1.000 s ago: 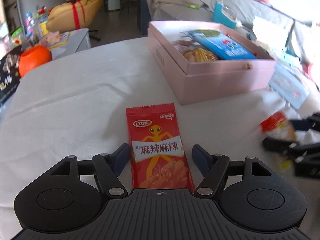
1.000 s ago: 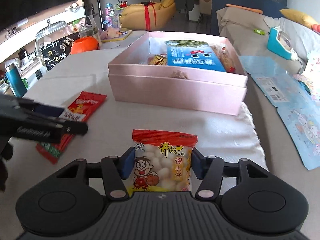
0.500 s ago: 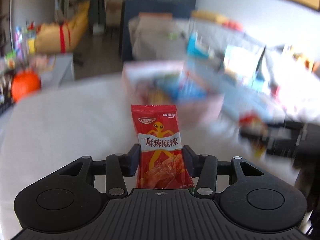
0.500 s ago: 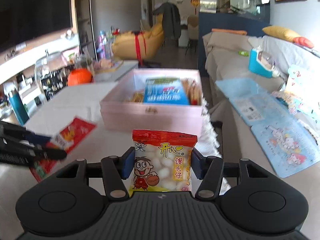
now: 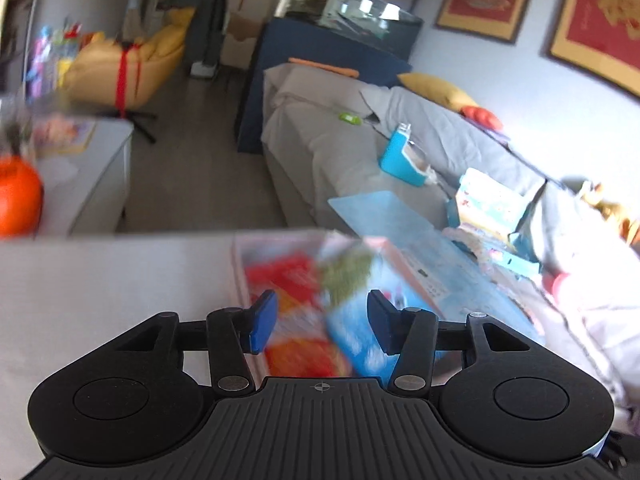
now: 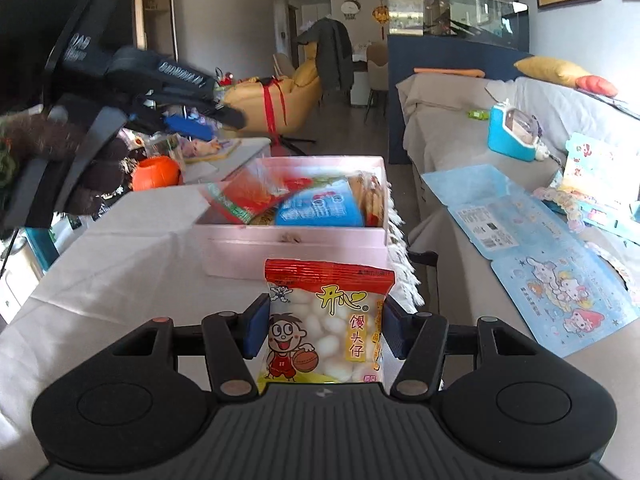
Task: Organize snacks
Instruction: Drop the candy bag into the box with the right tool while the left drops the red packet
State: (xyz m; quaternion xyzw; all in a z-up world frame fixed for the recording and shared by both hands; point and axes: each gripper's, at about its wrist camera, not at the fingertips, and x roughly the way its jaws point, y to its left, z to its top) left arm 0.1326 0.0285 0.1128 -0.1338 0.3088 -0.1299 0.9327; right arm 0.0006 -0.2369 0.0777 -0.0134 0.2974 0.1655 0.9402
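Left wrist | left tongs (image 5: 316, 322) emptied | red packet (image 6: 256, 192) now in pink box (image 6: 296, 240)

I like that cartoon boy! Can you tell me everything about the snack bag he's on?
The snack bag is shiny plastic: a crimped red top, a clear front showing small white balls, yellow trim. A cartoon boy holds a basketball beside red Chinese writing. It stands upright, off the table, pinched at both sides by the right gripper's blue fingers.

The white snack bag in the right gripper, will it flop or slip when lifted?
The snack bag looks puffy and light, so probably stands stiffly. Its glossy film may slip, though the right gripper pinches both sides.
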